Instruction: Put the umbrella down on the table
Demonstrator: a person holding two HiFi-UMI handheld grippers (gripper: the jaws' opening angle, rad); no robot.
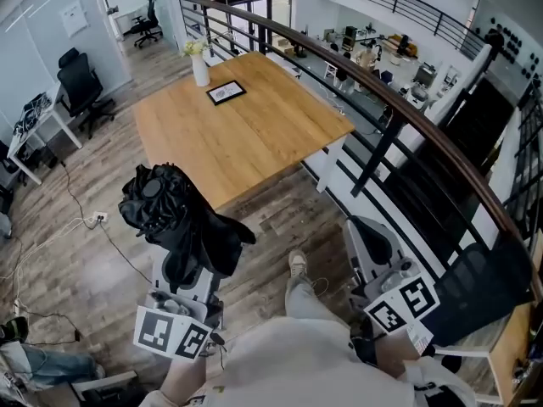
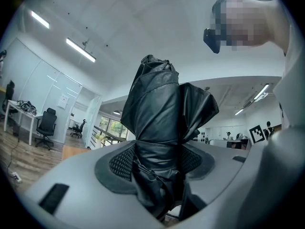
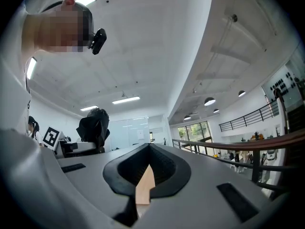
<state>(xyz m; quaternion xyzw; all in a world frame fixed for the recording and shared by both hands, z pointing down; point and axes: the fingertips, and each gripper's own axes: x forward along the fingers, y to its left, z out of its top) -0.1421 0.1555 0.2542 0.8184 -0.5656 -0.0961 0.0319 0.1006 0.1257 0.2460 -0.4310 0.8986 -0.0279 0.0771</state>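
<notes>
A folded black umbrella (image 1: 178, 219) stands upright in my left gripper (image 1: 190, 265), below and left of the wooden table (image 1: 254, 138), over the floor. In the left gripper view the umbrella (image 2: 159, 123) fills the middle, and the left gripper (image 2: 157, 165) is shut on its bunched fabric. My right gripper (image 1: 366, 231) hangs near the railing at lower right, pointing up. In the right gripper view the right gripper (image 3: 148, 165) is shut with nothing in it, and the umbrella (image 3: 94, 125) shows small at the left.
On the table's far end stand a white vase (image 1: 200, 68) with flowers and a flat dark frame (image 1: 226, 91). A dark railing (image 1: 407, 113) runs along the right, over a lower floor. Office chairs (image 1: 81, 87) and a desk stand at left; cables (image 1: 93, 220) lie on the wooden floor.
</notes>
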